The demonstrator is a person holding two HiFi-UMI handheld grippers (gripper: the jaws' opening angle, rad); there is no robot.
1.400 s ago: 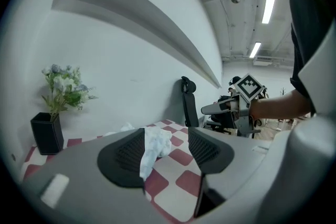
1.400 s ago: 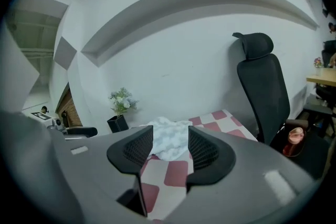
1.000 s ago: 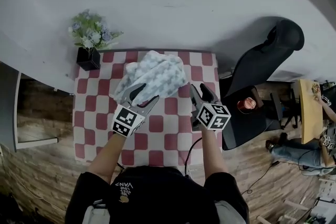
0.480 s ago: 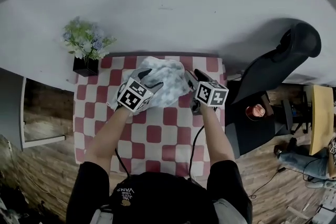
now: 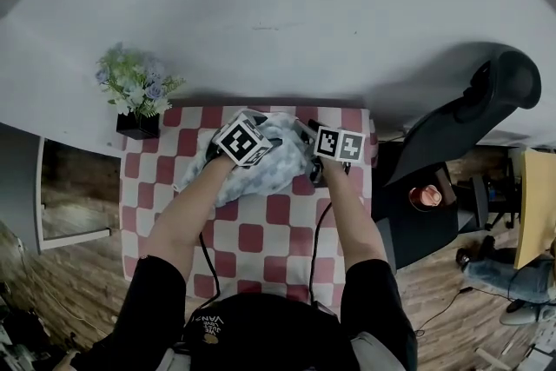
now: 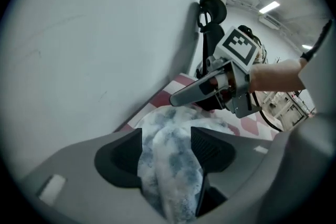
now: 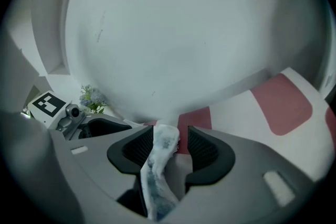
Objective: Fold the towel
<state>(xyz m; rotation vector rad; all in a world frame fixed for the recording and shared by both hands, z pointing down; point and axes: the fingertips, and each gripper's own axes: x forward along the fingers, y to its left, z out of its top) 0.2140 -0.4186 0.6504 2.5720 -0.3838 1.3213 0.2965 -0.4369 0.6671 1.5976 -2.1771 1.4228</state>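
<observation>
The white and blue towel (image 5: 261,174) lies bunched at the back of the red and white checked table (image 5: 261,230). Both grippers are over its far part, close to the wall. A thick fold of towel (image 6: 170,165) runs up between the fingers of my left gripper (image 6: 167,141); its jaws have just been opening and stand wide. A thin strip of towel (image 7: 160,160) stands between the jaws of my right gripper (image 7: 170,144), leaning on the left pad with a gap at the right one. In the head view, the left gripper (image 5: 257,128) and right gripper (image 5: 309,133) sit side by side.
A black pot of flowers (image 5: 139,96) stands at the table's back left corner. The pale wall runs right behind the table's far edge. A black office chair (image 5: 469,126) stands to the right of the table, with a red cup (image 5: 426,197) near it.
Both grippers have gone forward and down from the table's middle to the far part of the towel. The towel now lies between the jaws of each.
</observation>
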